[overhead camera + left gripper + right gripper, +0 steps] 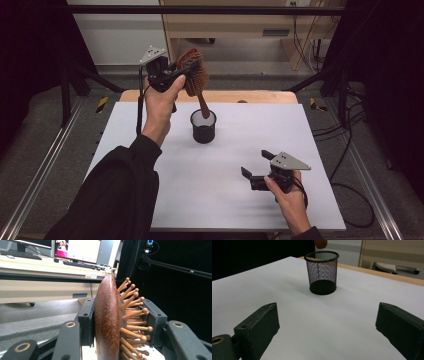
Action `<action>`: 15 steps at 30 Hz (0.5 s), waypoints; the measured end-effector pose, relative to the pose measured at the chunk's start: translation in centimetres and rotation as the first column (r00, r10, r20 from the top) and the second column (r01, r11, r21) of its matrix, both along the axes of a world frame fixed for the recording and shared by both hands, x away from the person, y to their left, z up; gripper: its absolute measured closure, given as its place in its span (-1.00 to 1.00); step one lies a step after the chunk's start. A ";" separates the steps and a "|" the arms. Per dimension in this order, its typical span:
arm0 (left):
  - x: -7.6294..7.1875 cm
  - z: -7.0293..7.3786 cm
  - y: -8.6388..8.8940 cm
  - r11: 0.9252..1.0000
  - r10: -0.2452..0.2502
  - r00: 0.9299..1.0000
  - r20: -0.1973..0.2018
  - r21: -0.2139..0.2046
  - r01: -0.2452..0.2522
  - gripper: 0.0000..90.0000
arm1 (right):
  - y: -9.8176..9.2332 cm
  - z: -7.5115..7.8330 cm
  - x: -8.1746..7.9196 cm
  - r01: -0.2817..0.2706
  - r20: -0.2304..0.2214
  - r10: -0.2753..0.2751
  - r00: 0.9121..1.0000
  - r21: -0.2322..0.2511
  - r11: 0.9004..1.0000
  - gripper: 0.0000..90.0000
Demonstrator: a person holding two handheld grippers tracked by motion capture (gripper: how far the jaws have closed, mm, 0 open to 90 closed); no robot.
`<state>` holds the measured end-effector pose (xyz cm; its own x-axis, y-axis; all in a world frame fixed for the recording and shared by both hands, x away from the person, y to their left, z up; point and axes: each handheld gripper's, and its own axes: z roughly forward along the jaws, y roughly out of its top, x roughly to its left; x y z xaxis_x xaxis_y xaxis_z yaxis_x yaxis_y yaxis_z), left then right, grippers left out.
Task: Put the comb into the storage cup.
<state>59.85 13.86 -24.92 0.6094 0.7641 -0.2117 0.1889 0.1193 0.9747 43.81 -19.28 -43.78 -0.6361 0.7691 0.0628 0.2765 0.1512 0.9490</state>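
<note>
Two grippers are working here, and just one is carrying anything: the left gripper (pixel 172 75) is clamping the brush (pixel 194 75) by its head, one pad pressing on the smooth wooden back (pixel 106 320) and the other bearing against the pins (pixel 132 315). Gripping the head is leaving the handle (pixel 203 106) hanging free, so the handle is pointing down over the cup (pixel 203 126), with its tip just at or above the rim; whether it is touching the mesh is hard to tell. That hold is probably serving to lower the brush handle-first into the cup. In the right gripper view the handle's rounded end (pixel 321 243) is showing just above the cup (pixel 322 272), and the black mesh cup is looking empty, with nothing visible through its wall. It is standing upright near the middle of the white sheet (pixel 150 165) covering the table. Over on the near right side, the right gripper (pixel 255 165) is resting low with its jaws spread wide and nothing between them, well apart from the cup, seemingly keeping out of the way.
</note>
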 end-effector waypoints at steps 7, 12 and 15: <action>0.2 -0.2 0.1 1.000 0.003 1.000 0.002 0.000 -0.003 0.15 | 0.0 0.0 0.0 0.000 -0.002 0.000 1.000 -0.002 1.000 -0.89; 0.3 -0.3 0.1 1.000 0.008 1.000 0.003 0.004 -0.008 0.15 | 0.0 0.0 0.0 0.001 -0.002 -0.001 1.000 0.000 1.000 -0.89; 0.4 -0.4 0.1 1.000 0.009 1.000 0.003 0.009 -0.009 0.15 | 0.0 0.0 0.0 0.000 -0.002 0.000 1.000 -0.001 1.000 -0.89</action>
<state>60.23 14.01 -25.28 0.6031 0.7714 -0.2030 0.1855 0.1119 0.9763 43.81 -19.27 -43.81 -0.6363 0.7689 0.0631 0.2781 0.1523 0.9484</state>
